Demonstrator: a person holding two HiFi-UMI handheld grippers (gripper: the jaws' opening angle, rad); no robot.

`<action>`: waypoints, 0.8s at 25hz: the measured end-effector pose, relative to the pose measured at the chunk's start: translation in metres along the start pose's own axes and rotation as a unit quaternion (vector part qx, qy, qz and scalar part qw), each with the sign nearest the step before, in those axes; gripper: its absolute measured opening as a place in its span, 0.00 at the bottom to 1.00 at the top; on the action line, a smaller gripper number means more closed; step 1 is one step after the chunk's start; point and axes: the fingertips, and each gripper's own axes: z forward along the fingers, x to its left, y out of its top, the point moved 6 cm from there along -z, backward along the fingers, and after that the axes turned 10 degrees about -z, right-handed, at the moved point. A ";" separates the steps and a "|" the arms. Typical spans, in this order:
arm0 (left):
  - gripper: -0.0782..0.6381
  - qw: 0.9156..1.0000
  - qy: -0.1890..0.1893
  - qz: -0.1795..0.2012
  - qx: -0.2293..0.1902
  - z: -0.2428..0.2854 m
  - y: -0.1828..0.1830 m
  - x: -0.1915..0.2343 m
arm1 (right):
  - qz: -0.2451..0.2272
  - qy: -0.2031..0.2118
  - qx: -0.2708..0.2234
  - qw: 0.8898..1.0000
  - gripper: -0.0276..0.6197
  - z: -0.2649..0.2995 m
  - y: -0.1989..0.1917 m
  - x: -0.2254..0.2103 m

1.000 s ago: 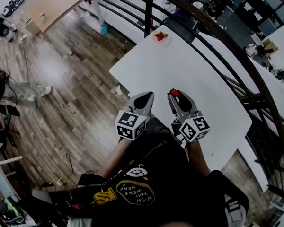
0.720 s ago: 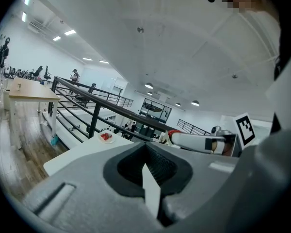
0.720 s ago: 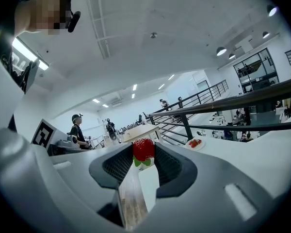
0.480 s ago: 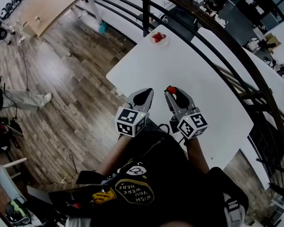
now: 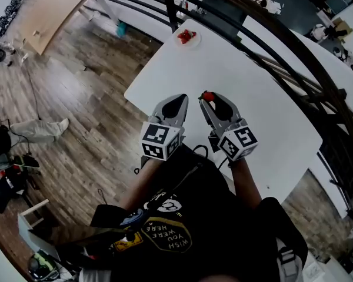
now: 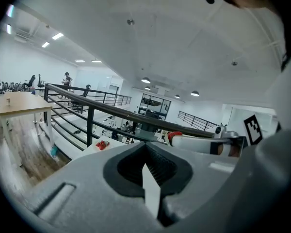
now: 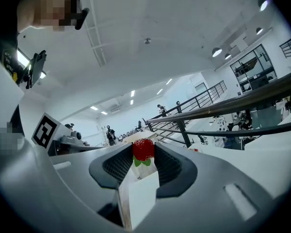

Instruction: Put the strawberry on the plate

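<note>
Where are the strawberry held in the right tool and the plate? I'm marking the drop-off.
strawberry (image 7: 143,150), right gripper view, on its red body.
plate (image 5: 183,42), head view, on its white near rim.

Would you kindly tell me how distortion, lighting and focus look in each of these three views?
Head view: sharp and evenly lit, though the wide lens bows the edges of the table. Left gripper view: dark round vignette, railing curved, the shut left tool looms large. Right gripper view: same vignette, the strawberry in the right tool is crisp, ceiling lights glare mildly.
</note>
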 end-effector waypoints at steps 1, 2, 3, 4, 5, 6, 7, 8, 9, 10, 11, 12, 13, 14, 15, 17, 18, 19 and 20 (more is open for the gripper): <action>0.11 1.000 -0.006 0.001 0.008 0.006 -0.003 -0.002 | 0.004 -0.007 0.000 1.000 0.26 -0.002 -0.001 -0.004; 0.11 1.000 -0.012 0.003 0.017 0.013 -0.006 -0.005 | 0.009 -0.015 0.000 1.000 0.26 -0.004 -0.001 -0.009; 0.11 0.999 -0.019 0.005 0.025 0.019 -0.008 -0.007 | 0.014 -0.024 0.000 1.000 0.26 -0.007 -0.002 -0.014; 0.11 0.999 -0.027 0.007 0.032 0.024 -0.008 -0.009 | 0.018 -0.032 0.002 0.999 0.26 -0.009 -0.003 -0.018; 0.11 0.999 -0.035 0.009 0.037 0.029 -0.008 -0.011 | 0.021 -0.040 0.004 0.999 0.26 -0.010 -0.005 -0.023; 0.11 0.998 -0.043 0.012 0.041 0.034 -0.007 -0.011 | 0.023 -0.048 0.006 0.999 0.26 -0.010 -0.006 -0.027; 0.11 0.998 -0.050 0.015 0.043 0.038 -0.005 -0.010 | 0.023 -0.056 0.009 0.998 0.26 -0.009 -0.006 -0.032; 0.11 0.997 -0.055 0.017 0.045 0.042 -0.002 -0.008 | 0.023 -0.064 0.011 0.998 0.26 -0.007 -0.007 -0.036; 0.11 0.997 -0.060 0.019 0.046 0.047 0.000 -0.004 | 0.023 -0.073 0.013 0.997 0.26 -0.004 -0.008 -0.040; 0.11 0.997 -0.065 0.017 0.048 0.051 0.003 0.000 | 0.023 -0.080 0.015 0.996 0.26 -0.001 -0.007 -0.043; 0.11 0.996 -0.070 0.015 0.049 0.055 0.006 0.004 | 0.023 -0.087 0.016 0.996 0.26 0.003 -0.007 -0.046; 0.11 0.996 -0.075 0.013 0.051 0.060 0.008 0.009 | 0.022 -0.092 0.018 0.995 0.26 0.007 -0.007 -0.049; 0.11 0.995 -0.080 0.011 0.053 0.065 0.011 0.014 | 0.021 -0.097 0.019 0.995 0.26 0.012 -0.006 -0.052; 0.11 0.995 -0.085 0.010 0.055 0.070 0.014 0.019 | 0.020 -0.103 0.020 0.994 0.26 0.017 -0.006 -0.054; 0.11 0.994 -0.091 0.008 0.058 0.074 0.016 0.024 | 0.020 -0.108 0.020 0.994 0.26 0.022 -0.005 -0.055; 0.11 0.993 -0.103 0.005 0.062 0.082 0.022 0.033 | 0.018 -0.117 0.019 0.993 0.26 0.032 -0.003 -0.056; 0.11 0.992 -0.108 0.005 0.063 0.086 0.025 0.037 | 0.016 -0.121 0.020 0.992 0.26 0.036 -0.003 -0.056; 0.11 0.991 -0.113 0.005 0.066 0.089 0.028 0.041 | 0.015 -0.124 0.021 0.992 0.26 0.041 -0.002 -0.056; 0.11 0.991 -0.117 0.005 0.068 0.092 0.031 0.045 | 0.015 -0.127 0.021 0.992 0.26 0.046 -0.001 -0.056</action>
